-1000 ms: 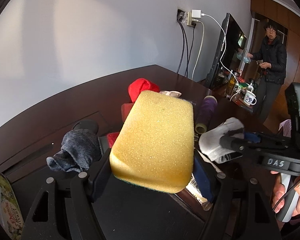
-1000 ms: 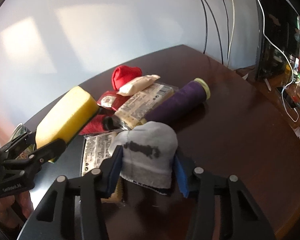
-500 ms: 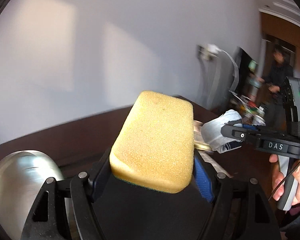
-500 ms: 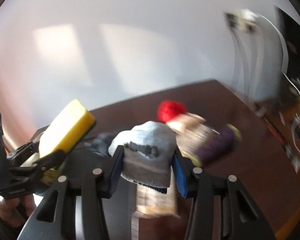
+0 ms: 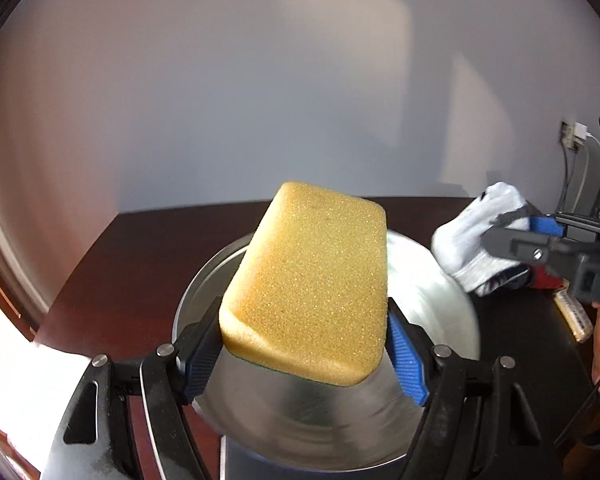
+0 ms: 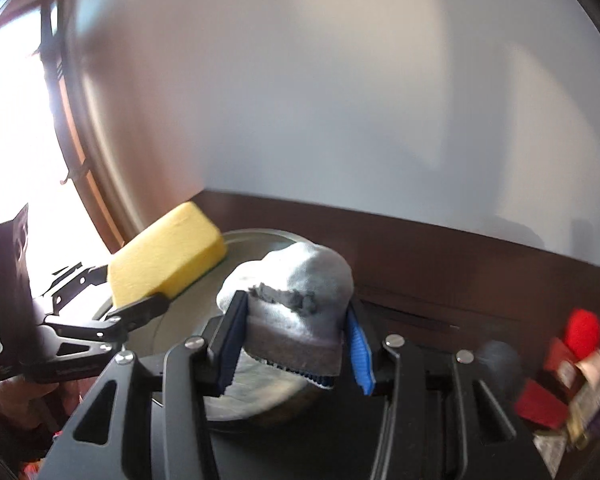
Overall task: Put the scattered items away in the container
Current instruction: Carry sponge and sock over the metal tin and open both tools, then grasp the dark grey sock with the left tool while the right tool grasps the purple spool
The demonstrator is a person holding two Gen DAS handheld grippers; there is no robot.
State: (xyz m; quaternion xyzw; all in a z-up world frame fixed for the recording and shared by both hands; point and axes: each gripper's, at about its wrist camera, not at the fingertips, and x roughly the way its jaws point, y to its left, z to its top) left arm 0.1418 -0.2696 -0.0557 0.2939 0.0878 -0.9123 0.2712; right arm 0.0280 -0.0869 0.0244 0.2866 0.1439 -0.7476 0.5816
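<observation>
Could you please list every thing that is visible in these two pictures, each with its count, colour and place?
sponge: one, yellow, clamped in the left tongs above the bowl
sock: one, light grey, rolled, clamped in the right tongs near the bowl
bowl: one, silver metal, on the table under the sponge
table: one, dark brown, against the wall
leftover items: a blurred heap to the right on the table, with a red ball, red packets and a dark grey bundle; count unclear
wall: pale grey, behind the table
wall socket with cables: far right on the wall
left tongs: black with blue pads, shut on the sponge
right tongs: black with blue pads, shut on the sock
</observation>
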